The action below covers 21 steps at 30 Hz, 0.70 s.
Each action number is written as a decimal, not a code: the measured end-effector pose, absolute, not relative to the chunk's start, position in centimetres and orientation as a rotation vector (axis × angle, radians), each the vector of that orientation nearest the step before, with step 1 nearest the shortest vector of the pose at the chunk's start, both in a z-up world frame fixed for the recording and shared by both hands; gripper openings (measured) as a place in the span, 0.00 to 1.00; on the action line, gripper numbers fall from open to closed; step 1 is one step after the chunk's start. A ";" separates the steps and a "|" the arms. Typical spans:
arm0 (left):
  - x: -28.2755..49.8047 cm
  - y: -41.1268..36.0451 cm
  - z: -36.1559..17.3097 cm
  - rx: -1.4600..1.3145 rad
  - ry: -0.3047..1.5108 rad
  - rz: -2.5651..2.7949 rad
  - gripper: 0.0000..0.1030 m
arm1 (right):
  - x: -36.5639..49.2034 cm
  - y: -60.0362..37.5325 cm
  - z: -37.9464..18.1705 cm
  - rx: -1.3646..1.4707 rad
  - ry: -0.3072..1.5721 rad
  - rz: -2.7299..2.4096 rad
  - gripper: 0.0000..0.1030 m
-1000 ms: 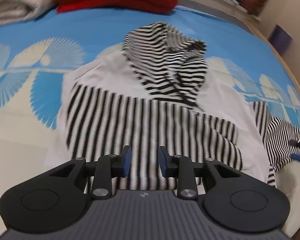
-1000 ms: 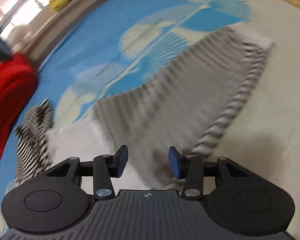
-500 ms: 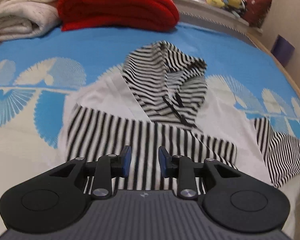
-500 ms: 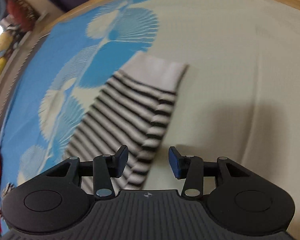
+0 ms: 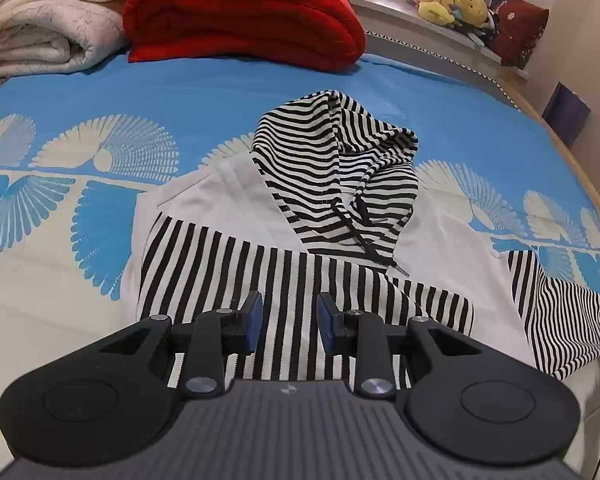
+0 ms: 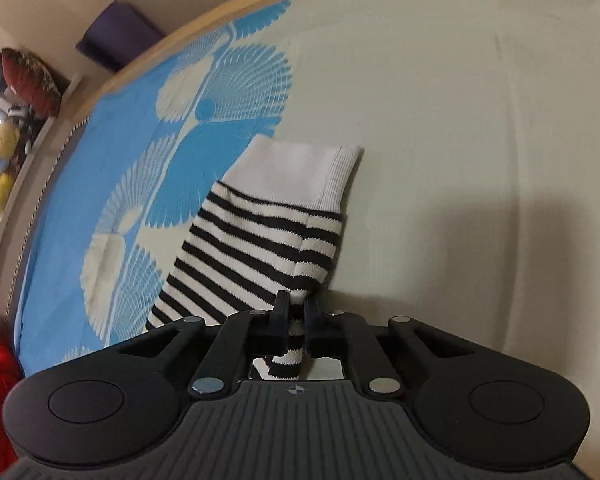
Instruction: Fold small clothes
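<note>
Item under handling: a small striped hoodie [image 5: 300, 264], lying flat on the bed [image 5: 204, 92], hood toward the folded red blanket [image 5: 240, 12] and white blanket [image 5: 48, 20] at the far end.

Left tool [image 5: 289, 320]: jaws partly apart, nothing between them. It hangs over the lower striped body of the hoodie, just above the cloth, with no visible contact.

Right tool [image 6: 296, 322]: jaws closing on the edge of the right sleeve [image 6: 256, 248]. Striped fabric is pinched between the pads, a short way back from the white cuff [image 6: 300, 172].

Governing relation: the sleeve runs away from the right tool, its long axis pointing outward from the body toward the bed's wooden edge [image 6: 160, 40], cuff farthest off. In the left view this same sleeve sticks out at the far right, well apart from the left tool. The right hand is therefore the nearer one.

Judgement: the sleeve looks set to be carried back across the chest, against its present axis. The left tool is placed to pin the body meanwhile.
</note>
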<state>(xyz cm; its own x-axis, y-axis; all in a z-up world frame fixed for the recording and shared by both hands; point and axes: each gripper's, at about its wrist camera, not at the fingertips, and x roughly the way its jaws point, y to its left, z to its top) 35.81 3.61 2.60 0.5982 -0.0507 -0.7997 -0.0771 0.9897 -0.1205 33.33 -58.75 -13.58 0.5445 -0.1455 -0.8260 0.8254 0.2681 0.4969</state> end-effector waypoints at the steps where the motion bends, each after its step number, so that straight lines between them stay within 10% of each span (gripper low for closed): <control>1: 35.8 3.7 2.6 -0.151 0.932 0.015 0.32 | 33.3 -58.8 -13.8 1.123 0.753 -0.750 0.08; 12: 35.5 7.0 3.7 -0.218 0.899 0.077 0.32 | 35.6 -54.7 -8.3 0.902 0.621 -0.723 0.05; 21: 34.4 12.5 4.9 -0.280 0.878 0.140 0.32 | 38.3 -30.7 3.7 0.462 0.429 0.136 0.05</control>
